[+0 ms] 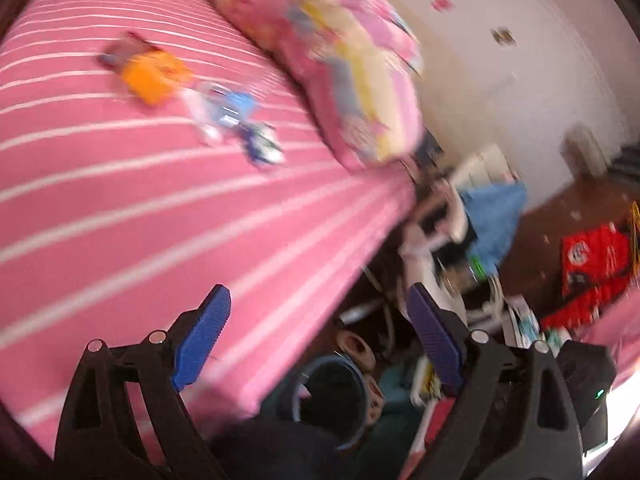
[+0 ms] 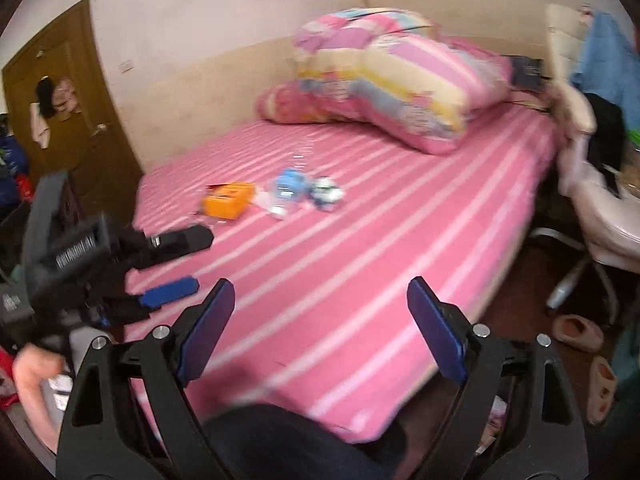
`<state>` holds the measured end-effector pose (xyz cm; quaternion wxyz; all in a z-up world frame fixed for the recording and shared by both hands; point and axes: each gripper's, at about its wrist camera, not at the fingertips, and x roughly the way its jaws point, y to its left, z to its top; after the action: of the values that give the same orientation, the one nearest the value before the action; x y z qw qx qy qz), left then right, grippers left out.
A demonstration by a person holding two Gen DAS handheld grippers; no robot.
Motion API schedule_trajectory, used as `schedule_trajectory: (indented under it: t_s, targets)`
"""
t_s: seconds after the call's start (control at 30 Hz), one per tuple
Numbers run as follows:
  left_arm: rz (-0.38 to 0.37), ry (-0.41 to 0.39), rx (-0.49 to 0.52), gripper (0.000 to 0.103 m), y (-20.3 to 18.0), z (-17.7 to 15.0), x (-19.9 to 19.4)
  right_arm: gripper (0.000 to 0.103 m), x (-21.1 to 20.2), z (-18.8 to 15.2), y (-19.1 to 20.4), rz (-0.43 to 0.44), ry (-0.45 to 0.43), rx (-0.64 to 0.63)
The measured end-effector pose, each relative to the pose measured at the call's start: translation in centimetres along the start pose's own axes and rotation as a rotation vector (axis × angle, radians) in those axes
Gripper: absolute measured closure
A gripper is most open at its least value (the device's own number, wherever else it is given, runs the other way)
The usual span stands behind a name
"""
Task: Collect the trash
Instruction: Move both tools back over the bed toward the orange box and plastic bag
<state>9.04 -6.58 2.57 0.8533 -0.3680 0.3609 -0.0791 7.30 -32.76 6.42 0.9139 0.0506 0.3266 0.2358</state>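
Note:
Trash lies on the pink striped bed: an orange box, a light blue wrapper and a white-and-blue crumpled packet. They also show, blurred, in the left wrist view: the orange box, the blue wrapper and the crumpled packet. My left gripper is open and empty over the bed's edge; it also shows at the left of the right wrist view. My right gripper is open and empty above the bed's near part, well short of the trash.
A folded pink quilt lies at the bed's head. A blue-rimmed bin stands on the floor below the bed's edge. A chair with clothes and slippers are on the right. A brown door is at the left.

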Motion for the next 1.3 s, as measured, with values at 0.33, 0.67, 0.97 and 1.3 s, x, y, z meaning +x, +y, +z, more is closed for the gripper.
schedule_trajectory:
  t_s: [0.33,0.67,0.97,1.3]
  targets:
    - [0.164,-0.068,-0.091,0.016,13.4,7.2,0.6,0.013,14.7,3.9,9.9,0.17,0.099,-0.006]
    - [0.236,-0.07,-0.13,0.016,18.8,16.7,5.7,0.012,27.2,6.5,11.9,0.169,0.094,-0.027]
    - [0.16,-0.04,-0.145,0.016,18.3,20.3,10.8,0.012,34.5,7.5,7.5,0.023,0.205,0.142]
    - [0.072,0.039,-0.254,0.016,17.5,20.0,15.6,0.012,37.5,8.9,6.6,0.061,0.226,0.138]
